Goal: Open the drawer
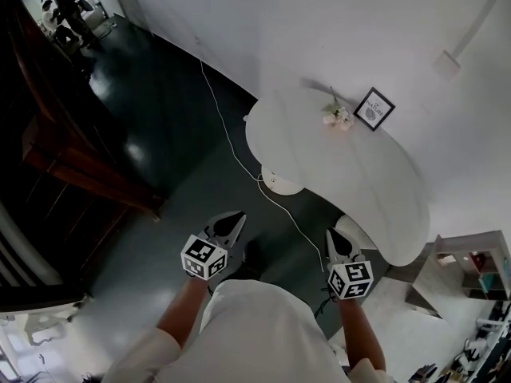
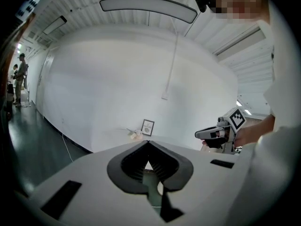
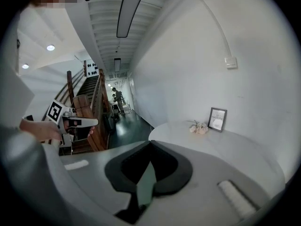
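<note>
L gripper (image 1: 237,216) & R gripper (image 1: 330,234), both w/ jaws together & empty, hang over dark floor (image 1: 160,134) near white rounded table (image 1: 359,190) w/ framed pic (image 1: 374,108).

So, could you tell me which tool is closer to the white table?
The right tool, at the edge of the white table; the left tool hangs over dark floor.

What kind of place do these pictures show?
Probably an indoor hallway or lobby: a white rounded table with a framed sign against a white wall, a dark glossy floor and a wooden staircase.
</note>
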The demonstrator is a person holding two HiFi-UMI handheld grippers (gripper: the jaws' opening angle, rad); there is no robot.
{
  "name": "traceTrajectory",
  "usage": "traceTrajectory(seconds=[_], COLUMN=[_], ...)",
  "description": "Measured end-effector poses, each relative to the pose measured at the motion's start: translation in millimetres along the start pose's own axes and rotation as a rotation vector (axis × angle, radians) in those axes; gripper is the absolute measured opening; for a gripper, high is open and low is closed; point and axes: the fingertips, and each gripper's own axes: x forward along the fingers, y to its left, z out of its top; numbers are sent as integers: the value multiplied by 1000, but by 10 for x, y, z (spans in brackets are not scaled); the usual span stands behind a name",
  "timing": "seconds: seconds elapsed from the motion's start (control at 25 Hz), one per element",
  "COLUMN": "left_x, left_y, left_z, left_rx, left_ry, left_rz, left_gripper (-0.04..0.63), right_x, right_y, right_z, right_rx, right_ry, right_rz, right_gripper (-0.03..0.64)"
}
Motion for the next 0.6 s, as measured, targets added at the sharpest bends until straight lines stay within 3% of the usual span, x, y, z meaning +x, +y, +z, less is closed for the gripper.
traceTrajectory(seconds=[0.6], left_x=[599], left_y=[794], left_z=[228], left_rx=[-9], left_ry=[33], left_rz=[-81], left_gripper=[8], right_x=[851], right_y=[-64], right_z=[284], right_rx=[14], right_ry=[49], right_rz=[-54], right_gripper=[11])
